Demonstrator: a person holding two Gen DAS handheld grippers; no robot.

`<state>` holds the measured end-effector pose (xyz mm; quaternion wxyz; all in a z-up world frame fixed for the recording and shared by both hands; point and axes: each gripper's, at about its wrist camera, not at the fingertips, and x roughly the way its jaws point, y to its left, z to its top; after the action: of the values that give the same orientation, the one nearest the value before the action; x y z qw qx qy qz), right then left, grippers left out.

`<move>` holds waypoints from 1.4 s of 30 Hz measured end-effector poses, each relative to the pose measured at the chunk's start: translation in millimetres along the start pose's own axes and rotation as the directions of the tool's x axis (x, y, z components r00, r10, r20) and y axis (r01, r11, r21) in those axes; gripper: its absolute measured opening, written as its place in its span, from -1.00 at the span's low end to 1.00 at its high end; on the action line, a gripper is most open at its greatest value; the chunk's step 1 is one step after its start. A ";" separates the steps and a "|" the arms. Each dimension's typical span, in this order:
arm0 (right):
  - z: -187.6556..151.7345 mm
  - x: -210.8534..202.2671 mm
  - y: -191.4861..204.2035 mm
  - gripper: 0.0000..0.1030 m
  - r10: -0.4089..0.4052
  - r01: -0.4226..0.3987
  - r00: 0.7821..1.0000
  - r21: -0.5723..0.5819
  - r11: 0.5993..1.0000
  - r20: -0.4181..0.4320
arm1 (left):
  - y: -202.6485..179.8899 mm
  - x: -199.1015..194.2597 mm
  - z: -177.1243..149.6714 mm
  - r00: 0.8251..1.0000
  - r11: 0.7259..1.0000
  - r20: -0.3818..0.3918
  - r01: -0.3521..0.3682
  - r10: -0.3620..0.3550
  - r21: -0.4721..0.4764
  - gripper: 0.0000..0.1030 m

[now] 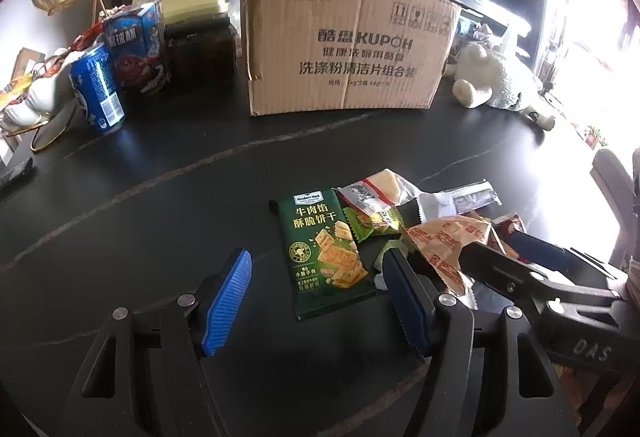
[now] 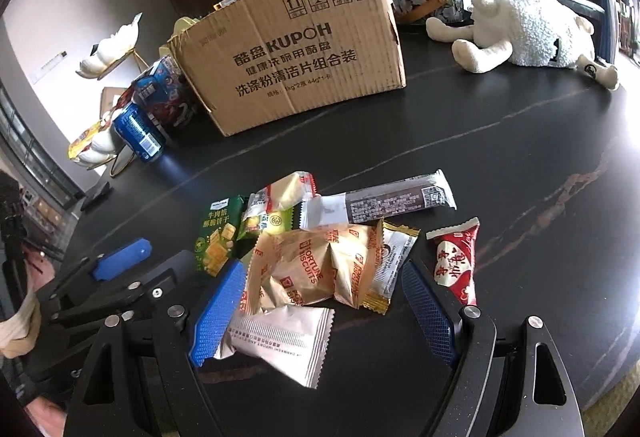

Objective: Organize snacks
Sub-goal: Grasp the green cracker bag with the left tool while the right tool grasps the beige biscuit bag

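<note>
Snacks [image 2: 320,245] heaped mid-bench [image 1: 140,205], short of box [image 1: 344,45]. Left claw [image 1: 316,289] released over green pack [image 1: 328,249]; right claw [image 2: 324,305] released, straddling fortune-biscuit bags [image 2: 316,269], likely lining up 2 picks.

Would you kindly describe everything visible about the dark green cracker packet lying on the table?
The dark green cracker packet is a flat rectangular glossy pouch with crimped ends, printed with yellow Chinese characters and pictured square crackers. It looks sealed and lies face up on the dark table, at the left edge of the snack pile. A smaller light green wrapper overlaps its right edge. It lies between the open left gripper's fingers, untouched.
</note>
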<state>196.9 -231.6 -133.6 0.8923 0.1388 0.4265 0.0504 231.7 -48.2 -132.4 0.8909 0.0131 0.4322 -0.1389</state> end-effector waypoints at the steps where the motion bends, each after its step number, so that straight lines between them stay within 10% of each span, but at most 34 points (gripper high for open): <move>1: 0.1 1.2 0.6 0.58 -0.001 0.001 1.000 -0.004 1.000 0.000 | 0.1 2.6 0.8 1.000 1.000 -0.004 -0.001 0.001 0.000 0.28; 42: -0.2 -6.3 13.6 -0.15 -0.015 0.020 0.998 -0.079 0.997 0.067 | -3.9 8.2 1.1 0.999 1.000 -0.022 -0.026 0.026 0.001 -0.47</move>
<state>193.2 -219.9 -125.0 0.9113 0.1009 0.3955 0.0549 236.4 -54.1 -137.7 0.8879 0.0206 0.4416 -0.1273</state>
